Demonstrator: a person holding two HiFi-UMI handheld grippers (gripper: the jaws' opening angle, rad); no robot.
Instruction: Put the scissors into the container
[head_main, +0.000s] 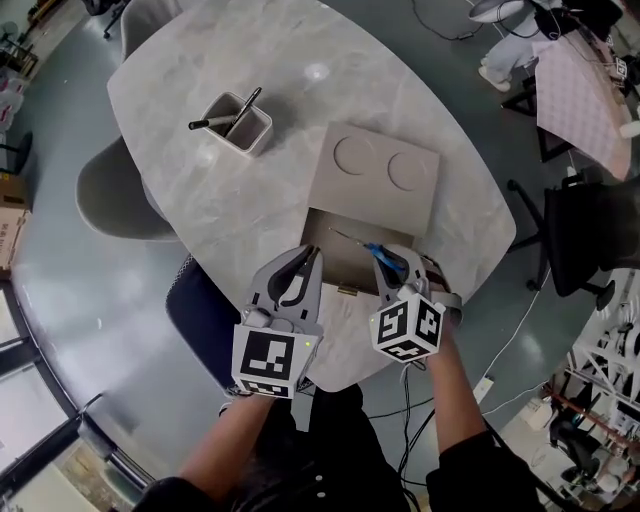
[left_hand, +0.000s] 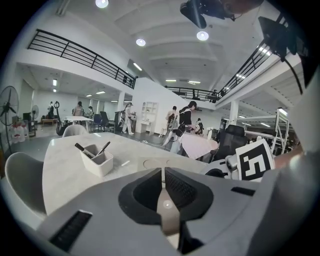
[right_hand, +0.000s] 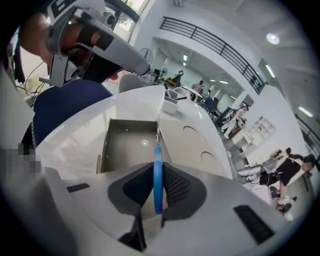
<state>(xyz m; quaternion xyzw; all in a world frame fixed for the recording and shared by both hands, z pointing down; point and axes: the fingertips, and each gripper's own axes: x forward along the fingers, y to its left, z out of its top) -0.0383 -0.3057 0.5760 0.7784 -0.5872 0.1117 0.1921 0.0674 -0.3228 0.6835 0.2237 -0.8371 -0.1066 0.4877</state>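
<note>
Tabletop (head_main: 220, 200); scissors (head_main: 384, 256) half-hidden in right tool (head_main: 398, 270)

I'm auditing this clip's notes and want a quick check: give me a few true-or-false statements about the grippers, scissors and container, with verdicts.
1. The right gripper grips the blue-handled scissors. True.
2. The scissors lie on the floor of the container. False: they are held in the jaws over the open container.
3. The left gripper holds a pen. False: its jaws are together with nothing between them.
4. The pen holder stands on the table, apart from the container. True.
</note>
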